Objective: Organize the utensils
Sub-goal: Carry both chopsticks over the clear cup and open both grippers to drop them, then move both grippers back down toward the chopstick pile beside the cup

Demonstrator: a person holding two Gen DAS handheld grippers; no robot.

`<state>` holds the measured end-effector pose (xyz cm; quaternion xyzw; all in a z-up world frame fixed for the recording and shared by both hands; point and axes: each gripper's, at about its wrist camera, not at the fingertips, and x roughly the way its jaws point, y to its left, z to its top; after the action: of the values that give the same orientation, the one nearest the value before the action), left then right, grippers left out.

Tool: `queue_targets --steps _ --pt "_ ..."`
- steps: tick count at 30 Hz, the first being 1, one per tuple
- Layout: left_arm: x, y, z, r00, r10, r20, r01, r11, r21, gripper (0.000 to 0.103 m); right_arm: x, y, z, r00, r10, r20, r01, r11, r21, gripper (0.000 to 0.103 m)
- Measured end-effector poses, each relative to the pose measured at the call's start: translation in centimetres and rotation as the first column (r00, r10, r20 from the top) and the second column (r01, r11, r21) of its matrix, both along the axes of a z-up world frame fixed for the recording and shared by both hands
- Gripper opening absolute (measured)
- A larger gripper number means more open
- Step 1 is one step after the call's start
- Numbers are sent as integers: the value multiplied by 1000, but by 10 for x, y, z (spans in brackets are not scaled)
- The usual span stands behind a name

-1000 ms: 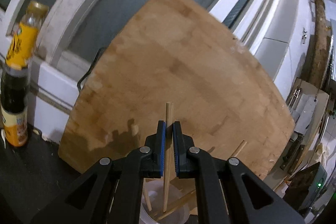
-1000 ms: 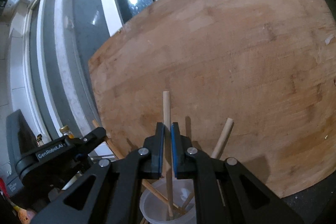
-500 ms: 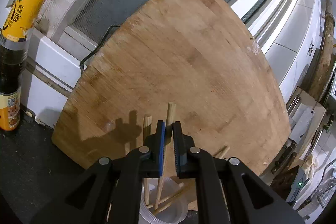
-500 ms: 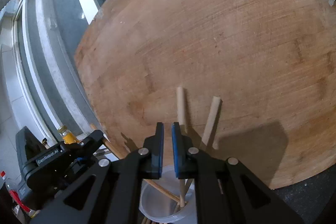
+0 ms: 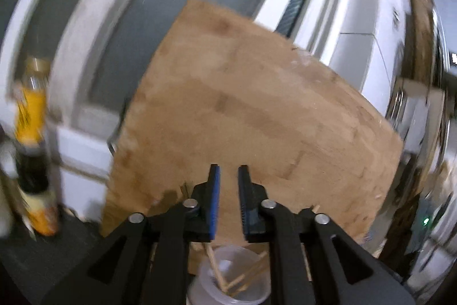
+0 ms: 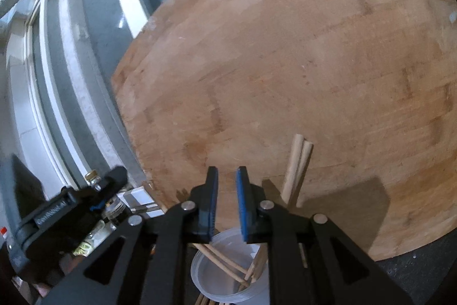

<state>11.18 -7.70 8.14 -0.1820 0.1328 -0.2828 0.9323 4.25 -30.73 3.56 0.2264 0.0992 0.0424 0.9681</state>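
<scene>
Both my grippers hang just above the cup (image 6: 228, 285), a clear plastic one on the dark counter (image 6: 414, 267).

Left gripper (image 5: 229, 176): fingers (image 5: 214, 199) are parting, nothing between the blue pads. Only the board (image 5: 242, 105) shows through the gap. This view is smeared with blur.

Right gripper (image 6: 227, 176): fingers (image 6: 242, 199) also parting, gap empty, released.

Chopsticks (image 6: 225, 262): in the cup, leaning every way. Through the left view I see several thin sticks crossed at the cup's bottom. Through the right view, two lie slanted across the cup's mouth towards its left rim, and two more (image 6: 297, 170) stand side by side, rising past the cup's right rim, their blunt tops against the board.

Board: large, wooden, propped upright just behind the cup, leaning back on the window frame (image 5: 94, 27).

Bottle (image 5: 32, 150): left of the cup and well apart from it, dark contents, yellow label, upright by the board's left edge. Label unreadable in the blur.

From the right view my left gripper's black body appears to the cup's left, lettering on its side too blurred to read. Small clutter sits behind it; I cannot tell what.
</scene>
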Motion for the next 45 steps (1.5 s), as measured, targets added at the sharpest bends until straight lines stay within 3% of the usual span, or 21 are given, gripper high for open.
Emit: queue_targets --steps 2,4,6,8,16,19,21,22,23,25,29,32,35,39,42,45 --pt "-8 4 8 999 15 30 -15 1000 18 20 -5 2 2 1000 10 14 -10 1000 -11 12" --pt "-16 11 16 998 40 47 -42 998 40 22 -9 4 5 999 13 31 -12 1000 -25 21" --pt "-26 16 22 995 51 80 -56 996 64 35 -13 5 7 999 18 41 -16 999 -30 29" --pt "-38 24 25 991 74 115 -84 992 90 55 -14 7 7 999 27 44 -26 999 -32 30" --pt "-63 39 19 967 160 199 -198 962 189 70 -17 21 8 995 92 27 -90 993 -72 28" --pt "-61 41 14 961 212 180 -246 949 196 73 -22 28 9 996 89 2 -89 992 -94 23" --pt "-59 44 13 954 266 140 -290 937 198 74 -35 34 6 998 -7 -66 -2 991 -131 21" --pt "-59 46 13 951 284 125 -304 933 191 74 -48 34 -1 999 -11 -44 7 994 -110 21" --pt "-62 49 14 953 276 127 -296 938 181 75 -60 36 -8 1000 11 -28 -13 996 -90 21" --pt "-67 53 15 955 258 147 -282 944 174 80 -65 46 -20 993 64 -98 -76 989 -123 21" --pt "-67 57 15 945 284 162 -311 934 174 86 -47 47 -45 927 189 -324 -213 976 -39 21" --pt "-54 59 9 942 314 117 -331 926 181 86 -26 43 -64 871 205 -447 -221 975 16 21" --pt "-43 65 4 942 328 73 -336 926 170 86 -5 44 -90 790 235 -566 -228 970 83 22" --pt "-29 74 -2 949 316 5 -313 937 154 86 11 45 -113 732 234 -639 -202 971 125 22" --pt "-21 77 -7 955 295 -31 -287 947 145 86 21 48 -123 709 235 -665 -189 972 142 21" --pt "-18 75 -9 946 323 -18 -316 934 166 86 28 49 -127 697 243 -675 -179 970 165 20"
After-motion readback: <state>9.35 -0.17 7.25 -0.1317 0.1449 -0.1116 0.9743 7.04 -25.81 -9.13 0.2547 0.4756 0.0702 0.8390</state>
